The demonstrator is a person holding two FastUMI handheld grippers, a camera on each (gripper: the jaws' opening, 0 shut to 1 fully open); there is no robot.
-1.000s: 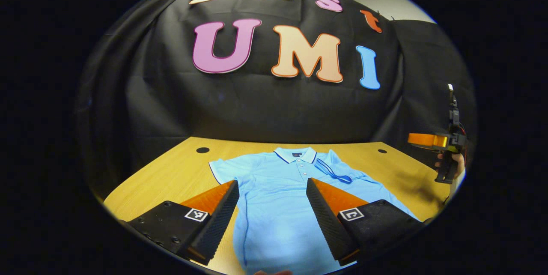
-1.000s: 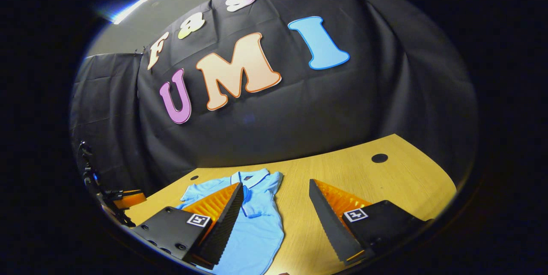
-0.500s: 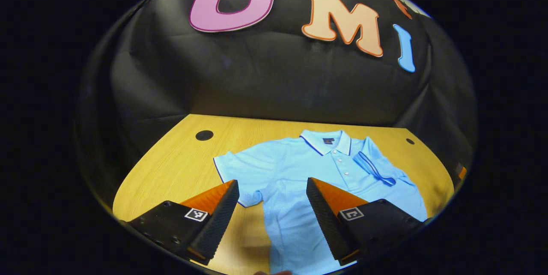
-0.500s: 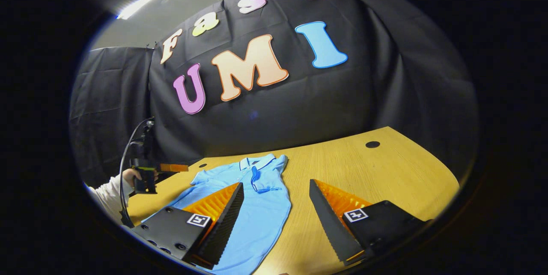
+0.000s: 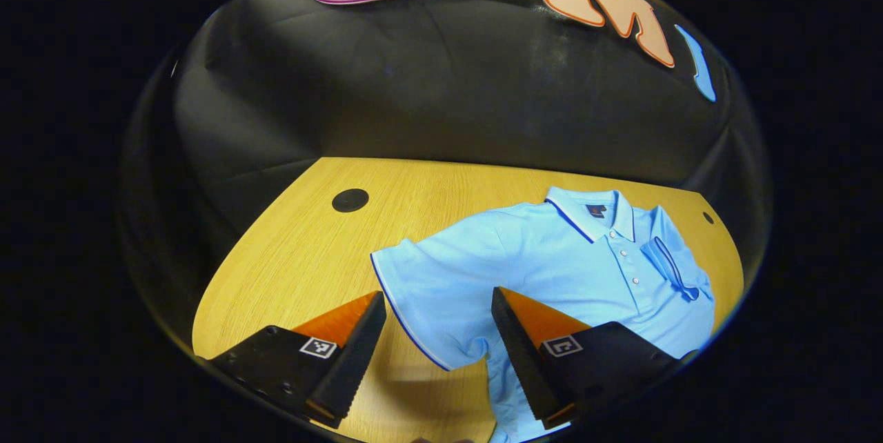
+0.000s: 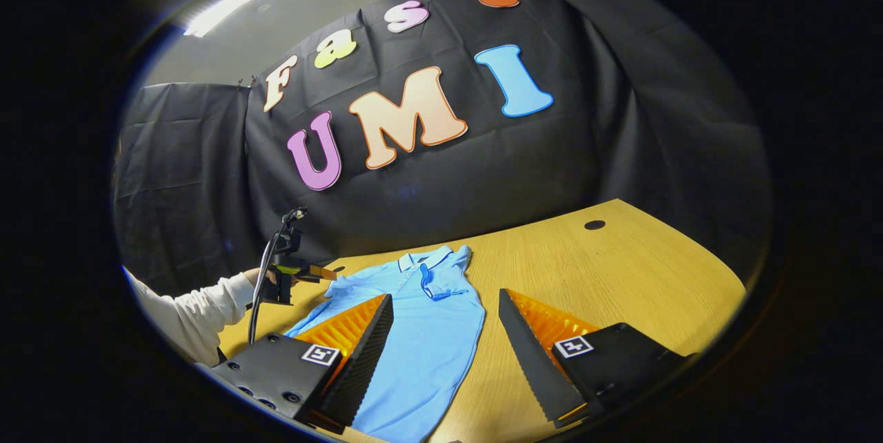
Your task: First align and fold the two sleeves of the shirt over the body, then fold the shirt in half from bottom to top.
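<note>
Shirt (image 5: 552, 270), light blue, lies flat on the wooden table (image 5: 303, 250), collar toward the booth wall; one sleeve is folded over its chest, the other sleeve (image 5: 431, 291) spread out. Left gripper (image 5: 434, 339) hovers over that spread sleeve, fingers apart, gripping nothing. Right gripper (image 6: 441, 346) hangs above the shirt's edge, likewise spread and empty.

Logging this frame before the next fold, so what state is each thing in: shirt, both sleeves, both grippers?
shirt: flat on the table, face up, not folded in half
left sleeve: spread out, unfolded
right sleeve: folded over the body
left gripper: jaws open, empty
right gripper: jaws open, empty
</note>
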